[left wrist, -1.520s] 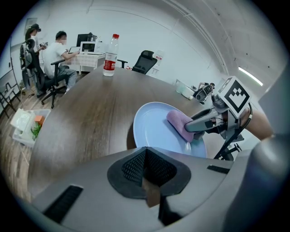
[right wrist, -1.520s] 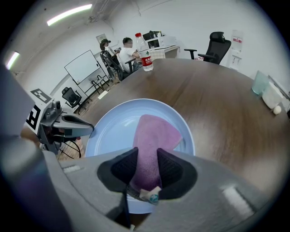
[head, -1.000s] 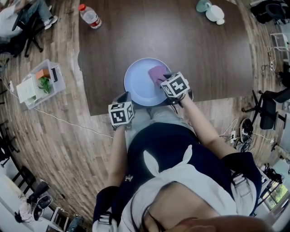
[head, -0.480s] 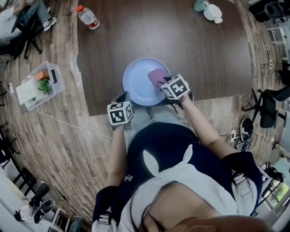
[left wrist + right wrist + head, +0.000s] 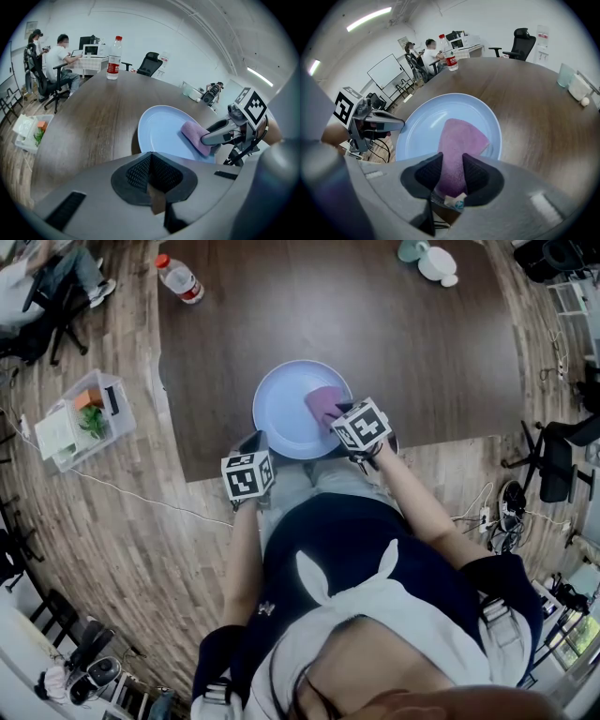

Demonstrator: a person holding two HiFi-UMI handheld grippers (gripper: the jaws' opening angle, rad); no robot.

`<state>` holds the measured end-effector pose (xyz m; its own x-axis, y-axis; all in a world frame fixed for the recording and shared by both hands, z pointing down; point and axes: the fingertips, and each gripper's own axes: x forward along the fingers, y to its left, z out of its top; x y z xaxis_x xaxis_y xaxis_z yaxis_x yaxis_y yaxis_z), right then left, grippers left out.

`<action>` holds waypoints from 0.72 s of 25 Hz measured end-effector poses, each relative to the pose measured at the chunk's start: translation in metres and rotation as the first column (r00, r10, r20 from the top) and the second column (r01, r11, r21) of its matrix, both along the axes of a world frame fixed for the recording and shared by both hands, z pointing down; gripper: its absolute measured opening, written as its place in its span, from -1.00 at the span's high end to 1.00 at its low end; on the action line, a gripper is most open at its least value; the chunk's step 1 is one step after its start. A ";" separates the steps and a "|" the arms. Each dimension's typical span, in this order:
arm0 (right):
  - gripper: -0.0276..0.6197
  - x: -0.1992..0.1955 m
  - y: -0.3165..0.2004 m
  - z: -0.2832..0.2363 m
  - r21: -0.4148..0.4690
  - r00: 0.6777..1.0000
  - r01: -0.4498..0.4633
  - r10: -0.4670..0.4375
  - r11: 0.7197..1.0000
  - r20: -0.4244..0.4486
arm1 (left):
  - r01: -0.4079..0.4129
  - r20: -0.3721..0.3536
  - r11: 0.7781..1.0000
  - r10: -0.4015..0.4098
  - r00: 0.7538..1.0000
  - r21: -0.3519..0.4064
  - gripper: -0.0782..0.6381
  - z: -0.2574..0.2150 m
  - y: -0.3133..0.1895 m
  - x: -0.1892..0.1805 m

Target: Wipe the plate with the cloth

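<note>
Head view: I see the plate (image 5: 281, 409) at the near edge of the dark bench (image 5: 394, 334), straight in front of me. The cloth (image 5: 323, 399), pink-purple, lies on the plate's right side. My right gripper (image 5: 339, 414) sits over the plate's near right rim, on the cloth. My left gripper (image 5: 255, 441) hangs at the bench's near edge, just left of the plate. A water bottle (image 5: 178, 276) stands far left on the bench, and cups (image 5: 436, 261) stand far right. A clear bin (image 5: 82, 416) is on the floor to the left.

Left gripper view: its fingers (image 5: 164, 174) are pressed together with nothing between them. The plate lies beyond them, with the cloth on its right part and the right gripper's tip on the cloth.

Right gripper view: its fingers (image 5: 429, 172) are clamped on the cloth's near end. The cloth fills the gap and spreads flat over the plate. The left gripper's tip is just beside the plate's left rim; I can't tell if it touches.
</note>
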<state>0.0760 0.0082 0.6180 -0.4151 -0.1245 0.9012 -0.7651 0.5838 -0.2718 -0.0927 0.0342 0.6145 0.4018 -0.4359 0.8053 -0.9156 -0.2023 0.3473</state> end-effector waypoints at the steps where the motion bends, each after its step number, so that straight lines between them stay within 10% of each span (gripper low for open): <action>1: 0.54 -0.001 0.001 0.000 0.000 1.000 0.001 -0.001 1.000 0.001 | 0.001 0.000 1.000 -0.001 1.000 0.000 0.76 0.000 0.000 0.000; 18: 0.54 -0.036 0.005 0.001 0.002 0.997 0.059 -0.059 0.998 0.043 | 0.013 -0.007 1.000 -0.013 1.000 0.000 0.76 0.001 -0.002 -0.001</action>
